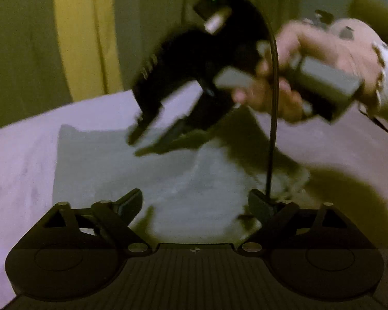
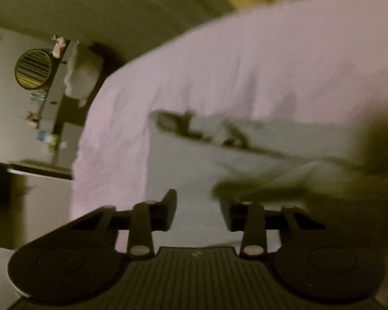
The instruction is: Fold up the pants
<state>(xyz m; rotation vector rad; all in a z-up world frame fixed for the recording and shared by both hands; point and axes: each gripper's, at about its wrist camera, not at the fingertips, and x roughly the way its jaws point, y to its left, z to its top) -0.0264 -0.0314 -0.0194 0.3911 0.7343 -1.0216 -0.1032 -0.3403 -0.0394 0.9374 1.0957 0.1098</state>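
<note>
Pale lilac bedding (image 1: 25,155) spreads below a yellow curtain (image 1: 77,38), and the grey pants (image 1: 103,170) lie folded flat on it. Nearest, the left gripper (image 1: 194,204) hangs over the pants, jaws spread wide — nothing between them. Farther right, the right gripper (image 1: 152,139) — gripped by a hand (image 1: 323,69) — angles down at the cloth, fingers partly apart, empty.

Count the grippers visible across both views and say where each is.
2. The left gripper sits open above the grey pants. The right gripper, held by a hand, hovers over the pants' far side.
</note>
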